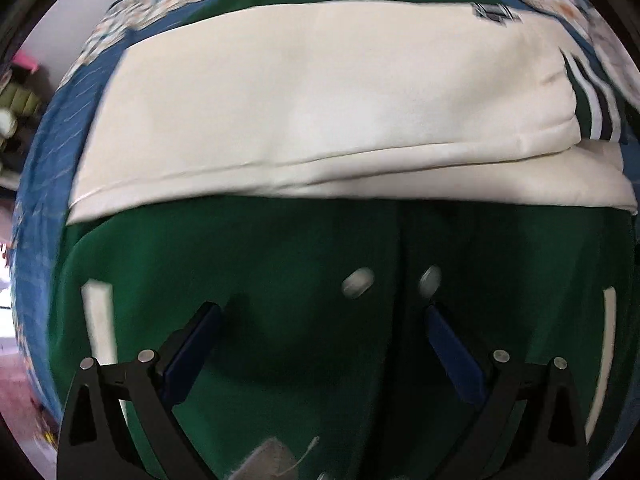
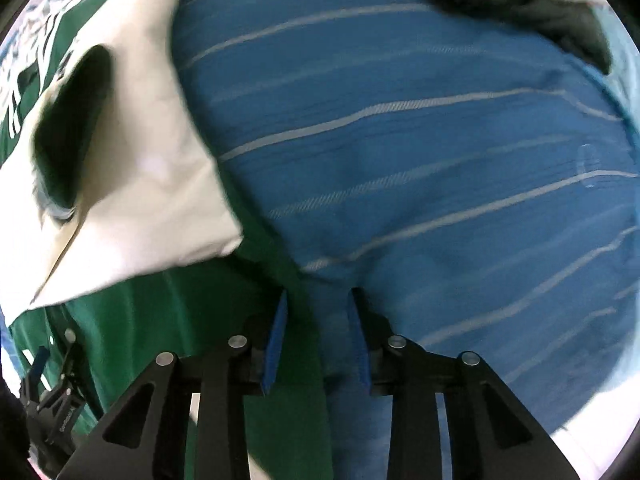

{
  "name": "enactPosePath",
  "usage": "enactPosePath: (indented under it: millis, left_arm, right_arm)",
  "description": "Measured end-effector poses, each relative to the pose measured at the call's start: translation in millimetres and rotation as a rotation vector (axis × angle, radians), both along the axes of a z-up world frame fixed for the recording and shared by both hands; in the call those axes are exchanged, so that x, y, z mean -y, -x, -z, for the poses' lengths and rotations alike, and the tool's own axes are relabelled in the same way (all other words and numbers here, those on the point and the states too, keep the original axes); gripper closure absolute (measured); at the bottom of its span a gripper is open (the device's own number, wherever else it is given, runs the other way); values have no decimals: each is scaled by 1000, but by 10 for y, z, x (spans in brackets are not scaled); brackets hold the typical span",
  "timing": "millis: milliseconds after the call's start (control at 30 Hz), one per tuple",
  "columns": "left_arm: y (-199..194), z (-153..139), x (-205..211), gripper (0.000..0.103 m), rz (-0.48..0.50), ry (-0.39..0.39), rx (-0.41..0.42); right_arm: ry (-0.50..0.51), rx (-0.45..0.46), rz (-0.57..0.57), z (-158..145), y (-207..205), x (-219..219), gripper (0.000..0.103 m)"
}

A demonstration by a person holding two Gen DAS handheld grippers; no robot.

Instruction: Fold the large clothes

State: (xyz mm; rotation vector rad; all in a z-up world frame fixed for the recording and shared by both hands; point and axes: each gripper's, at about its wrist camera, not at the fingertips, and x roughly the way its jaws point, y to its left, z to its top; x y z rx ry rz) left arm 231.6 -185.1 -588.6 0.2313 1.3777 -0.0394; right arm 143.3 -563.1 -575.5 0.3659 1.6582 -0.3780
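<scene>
Overhead, left gripper [image 1: 322, 312] gapes above jacket [image 1: 280, 248].

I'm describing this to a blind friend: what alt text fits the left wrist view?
An open left gripper hovers over a green jacket with two snap buttons, its cream sleeves folded across the body. Blue striped bedding lies underneath.

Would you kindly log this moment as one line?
stage: mid-fold | left hand-held gripper: open above green jacket | right hand-held gripper: open at jacket edge on blue bedsheet | cream sleeves: folded across
</scene>
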Motion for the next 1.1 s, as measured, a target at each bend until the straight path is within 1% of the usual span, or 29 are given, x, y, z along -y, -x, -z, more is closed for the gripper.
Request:
enactPosePath:
  millis: [33,67,100,133,167,233,300,367,400,433,467,533,567,600,633,667,733,767,800,833,867,900,933,967,1000,1033,1067,1100]
  left_arm:
    - [73,-139,-134,0,-35,16,11]
    - [145,-262,-268,0,-65,17,22]
    - [199,-343,-372,0,-84,11,31]
    - [290,-451,-549,0,-111,-14,42]
    - [329,-492,-696,0,-130,-43,43]
    - [487,-546,-1070,0,-185,-112,29]
    - [691,-512,-1323,0,-228,-167,9]
    - [743,-362,-1656,0,-239,-210,-24]
    - [805,-251,-1784,0,-245,-228,-58]
    - [928,-106,-1917,0,-263,-242,-108]
    - [1044,-38,-1997,0,-281,-229,-136]
    - [1137,-13,-2101,0,-302,-174,-135]
    - [1179,-57,-2129,0,-305,-155,-126]
    - [1202,-93,-2134,0,-300,-148,-122]
    - [1213,-117,-2120,0,-295,-141,-124]
    - [1214,-125,-2121,0,-295,-136,-125]
    - [1210,-170,-2113,0,-304,-113,-126]
    - [1198,-204,-2127,0,-307,-105,-117]
    - [1213,-235,-2126,0,-307,-101,-108]
    - [1220,-257,-2172,0,-304,-98,-102]
    - [1233,-288,-2186,0,-303,-100,-93]
    - [1248,-325,-2218,0,-307,-104,-84]
    - [1246,-352,-2259,0,-315,-102,-79]
    - [1252,-392,-2321,0,-332,-93,-74]
    - [1260,-437,-2387,0,-350,-89,-68]
    - [1269,-480,-2445,0,-365,-91,-61]
    - [1273,-527,-2502,0,-379,-96,-56]
    - [1268,-557,-2548,0,-388,-98,-52]
  right_arm:
    - [-5,7,-14,-102,39,-33,68]
    - [-35,25,-22,-215,100,-70,67]
    - [-78,45,-21,-335,188,-113,63]
    - [-106,58,-23,-415,275,-150,60]
    - [-124,60,-25,-457,338,-190,58]
    - [-186,62,-24,-515,491,-287,58]
    - [-325,33,-10,-467,679,-466,58]
    - [-435,-11,-12,-374,834,-803,58]
    - [-468,-35,-18,-332,844,-1018,58]
    - [-511,-51,-29,-291,856,-1251,58]
    - [-540,-61,-37,-276,921,-1388,58]
    - [-602,-85,-31,-172,1074,-1689,58]
    - [-605,-95,-23,16,1124,-1883,58]
    - [-599,-112,-17,112,1183,-1985,54]
    - [-586,-121,-15,203,1235,-2081,52]
    - [-548,-111,-21,337,1109,-2281,51]
    - [-507,-108,-23,442,989,-2548,51]
    - [-485,-85,-16,403,1030,-2678,51]
    - [-475,-53,-9,273,996,-2700,51]
    - [-473,-23,-10,156,987,-2738,51]
    - [-473,10,-17,103,894,-2965,51]
    - [-487,27,-21,58,870,-3019,51]
    - [-528,28,-35,49,900,-3055,51]
    - [-555,-2,-52,117,865,-3026,51]
    - [-570,-55,-69,263,884,-3076,51]
    - [-575,-106,-71,464,857,-3099,55]
    - [-594,-135,-50,628,926,-3095,79]
    - [-584,-137,-41,682,978,-3082,95]
